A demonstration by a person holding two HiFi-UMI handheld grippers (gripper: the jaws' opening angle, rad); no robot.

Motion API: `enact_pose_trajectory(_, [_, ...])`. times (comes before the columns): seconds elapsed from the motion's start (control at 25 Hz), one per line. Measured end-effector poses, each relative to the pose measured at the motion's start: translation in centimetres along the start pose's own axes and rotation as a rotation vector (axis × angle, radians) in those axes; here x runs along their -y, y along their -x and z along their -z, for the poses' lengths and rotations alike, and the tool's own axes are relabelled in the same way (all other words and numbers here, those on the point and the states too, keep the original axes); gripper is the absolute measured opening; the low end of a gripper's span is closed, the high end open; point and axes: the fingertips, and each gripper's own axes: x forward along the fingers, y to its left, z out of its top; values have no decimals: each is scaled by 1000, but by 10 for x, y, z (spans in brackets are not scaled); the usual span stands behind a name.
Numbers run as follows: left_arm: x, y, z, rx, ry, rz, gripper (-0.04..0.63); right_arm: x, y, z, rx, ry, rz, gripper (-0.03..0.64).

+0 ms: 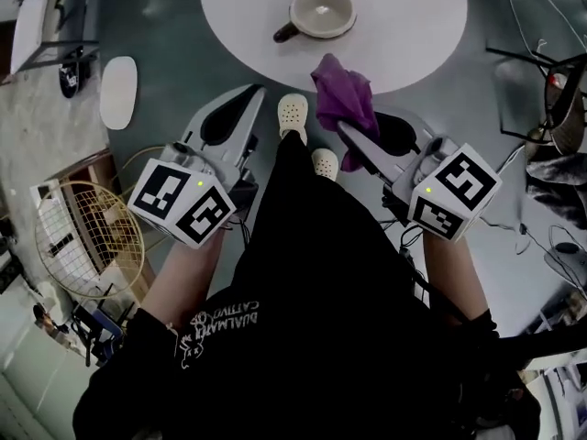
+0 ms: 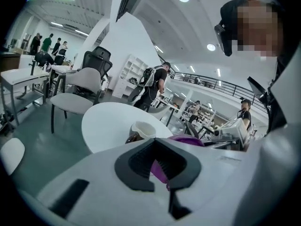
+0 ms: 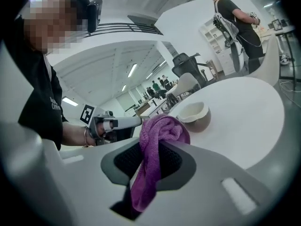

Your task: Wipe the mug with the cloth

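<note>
A cream mug (image 1: 321,12) with a dark outside and handle stands on the round white table (image 1: 413,35). My right gripper (image 1: 342,126) hovers near the table's front edge, shut on a purple cloth (image 1: 344,94) that bunches above its tips. In the right gripper view the cloth (image 3: 153,140) hangs down through the shut jaws of the right gripper (image 3: 150,161), with the mug (image 3: 195,114) just beyond. My left gripper (image 1: 258,92) is held beside it, short of the table, shut with nothing in it. Over the tips of the left gripper (image 2: 160,160) I see the mug (image 2: 141,131) and the cloth (image 2: 188,139).
A white oval stool seat (image 1: 118,90) and a wire basket (image 1: 87,236) stand on the floor at my left. Cables and dark gear (image 1: 550,108) lie at the right. Chairs (image 2: 75,93) and several people stand beyond the table.
</note>
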Motion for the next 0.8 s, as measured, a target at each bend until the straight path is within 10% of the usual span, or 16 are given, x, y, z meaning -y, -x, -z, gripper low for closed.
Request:
enact_pose_trajectory(0.28, [-36,-47,3,-103,-22,21,115,29,-34,-15,12,-85,32,78])
enact_pose_trajectory(0.8, [-60,-111,5,-314,-313,14,192,57,-72,-17,-156,-195,54,78])
